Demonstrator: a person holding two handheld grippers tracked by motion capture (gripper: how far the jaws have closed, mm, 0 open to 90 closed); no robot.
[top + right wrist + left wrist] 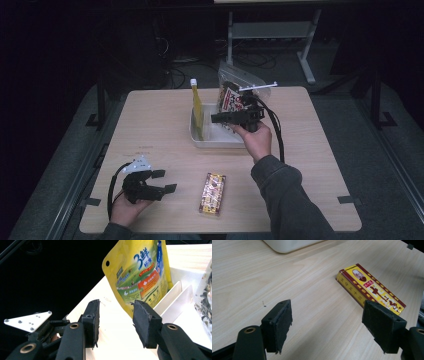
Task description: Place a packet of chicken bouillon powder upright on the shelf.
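A yellow and red flat box (212, 193) (370, 288) lies on the wooden table near the front edge. My left gripper (166, 181) (327, 326) stands open just left of it, low over the table, nothing between its jaws. A white bin (216, 136) (178, 296) with dividers sits mid-table. A yellow pouch (197, 107) (140, 272) stands upright in its left slot. A clear bag with red and dark contents (235, 92) (205, 295) leans at the bin's back right. My right gripper (218, 118) (115, 323) hovers over the bin, open and empty, pointing left toward the pouch.
The table (150, 125) is bare wood to the left and right of the bin. Beyond its far edge lie dark floor, cables and a white desk frame (272, 30). Black tape marks (350, 200) sit at the table's corners.
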